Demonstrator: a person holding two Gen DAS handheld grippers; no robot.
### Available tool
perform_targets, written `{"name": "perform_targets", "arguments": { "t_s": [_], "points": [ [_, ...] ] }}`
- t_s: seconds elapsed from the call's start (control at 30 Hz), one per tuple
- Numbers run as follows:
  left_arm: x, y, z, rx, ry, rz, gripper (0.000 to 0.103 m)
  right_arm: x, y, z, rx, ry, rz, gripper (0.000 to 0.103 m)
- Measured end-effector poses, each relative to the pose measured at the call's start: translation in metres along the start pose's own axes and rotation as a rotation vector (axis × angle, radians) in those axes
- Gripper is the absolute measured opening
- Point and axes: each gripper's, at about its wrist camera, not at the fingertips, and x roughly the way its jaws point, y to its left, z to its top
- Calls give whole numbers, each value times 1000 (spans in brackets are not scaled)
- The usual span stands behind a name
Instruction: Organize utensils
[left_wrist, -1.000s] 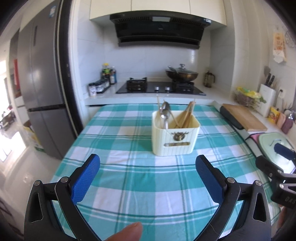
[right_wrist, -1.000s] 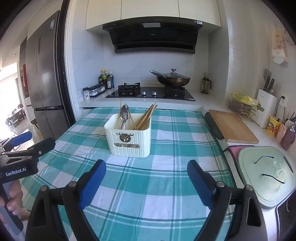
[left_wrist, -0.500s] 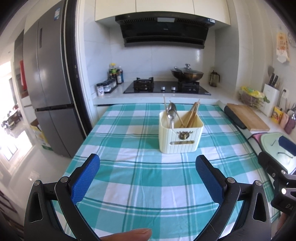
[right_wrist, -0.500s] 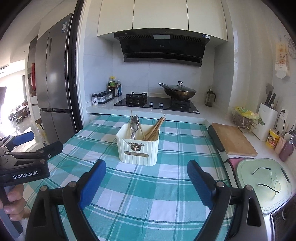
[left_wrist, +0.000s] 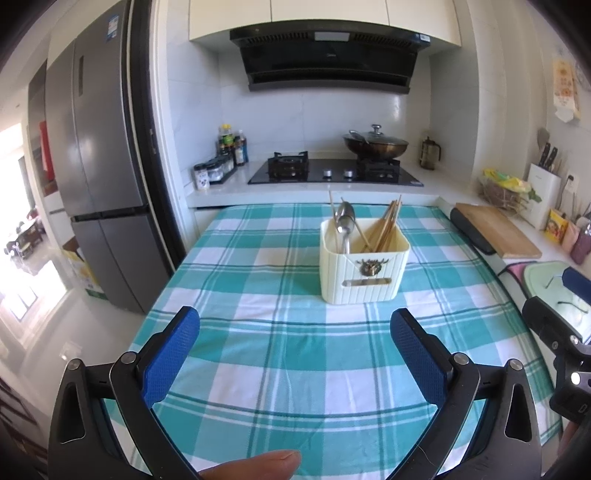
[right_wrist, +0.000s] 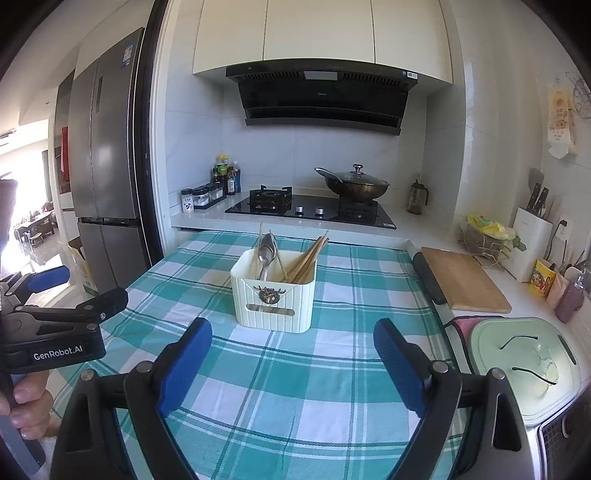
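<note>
A cream ribbed utensil holder (left_wrist: 364, 271) stands on the teal checked tablecloth (left_wrist: 280, 354); it also shows in the right wrist view (right_wrist: 273, 301). It holds metal spoons (left_wrist: 344, 221) on its left side and wooden chopsticks (left_wrist: 386, 229) on its right. My left gripper (left_wrist: 295, 328) is open and empty, well short of the holder. My right gripper (right_wrist: 293, 339) is open and empty, also short of it. The left gripper body (right_wrist: 55, 328) shows at the left of the right wrist view.
A wooden cutting board (right_wrist: 465, 278) lies on the counter right of the table. A pale green lid with glasses (right_wrist: 524, 363) sits at the near right. A stove with a wok (right_wrist: 351, 184), spice jars (right_wrist: 203, 195), knife block (right_wrist: 530, 238) and fridge (right_wrist: 107, 166) lie beyond.
Both grippers have pulled back and risen; the holder looks smaller and farther away. Both stay open and empty.
</note>
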Motion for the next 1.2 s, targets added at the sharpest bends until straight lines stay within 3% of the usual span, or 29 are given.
{"name": "perform_targets", "arguments": {
  "t_s": [1.2],
  "points": [
    [4,0,-3,2,0,3,103,0,11,-2,-18,10,10,91]
  ]
}}
